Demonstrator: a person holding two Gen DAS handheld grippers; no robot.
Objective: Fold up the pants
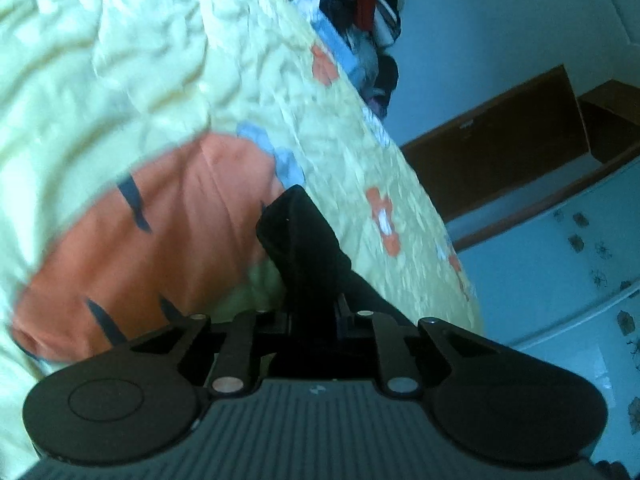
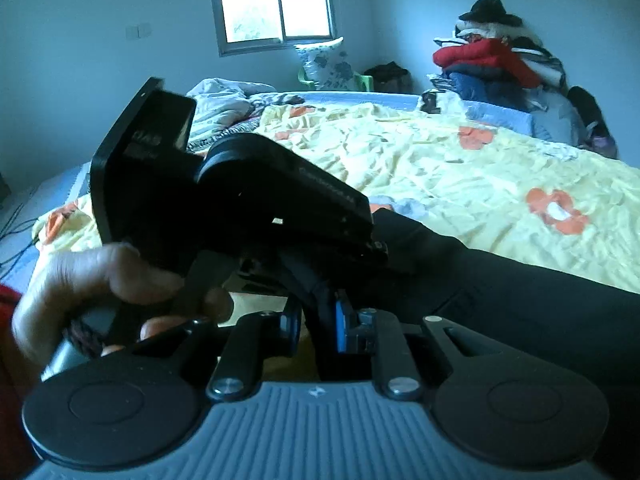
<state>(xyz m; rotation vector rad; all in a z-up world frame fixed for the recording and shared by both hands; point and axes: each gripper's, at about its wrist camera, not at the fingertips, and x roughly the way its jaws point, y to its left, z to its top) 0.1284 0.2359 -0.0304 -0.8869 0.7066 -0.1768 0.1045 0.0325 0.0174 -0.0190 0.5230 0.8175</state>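
On the bed (image 2: 460, 168), under a pale yellow cover with orange flower prints, the black pants (image 2: 520, 292) are lying toward the near edge, running off to 3 o'clock in the right wrist view; the right gripper (image 2: 320, 320) is sitting nearly closed, its blue pads clamping a dark fold of the pants between them. At 9 o'clock in that view a hand (image 2: 80, 296) is wrapping around the handle of the left gripper (image 2: 224, 208), which is crossing the middle of the picture, dark and partly blurred. In the left wrist view the left gripper (image 1: 310, 280) is showing its jaws drawn narrow, pinching a bunched tip of black pants cloth (image 1: 300, 232) that is sticking up just past the fingers; the whole view is rolling, so the bed edge is running from 12 o'clock down to 4 o'clock. A large orange flower print (image 1: 160, 240) is filling the cover at 9 o'clock, blurred. A heap of clothes (image 2: 500, 60), red and dark blue among them, is sitting at the far corner of the bed at 1 o'clock; a window (image 2: 276, 0) is glowing at 12 o'clock; a brown wooden panel (image 1: 500, 140) is leaning against the wall at 3 o'clock in the left view.
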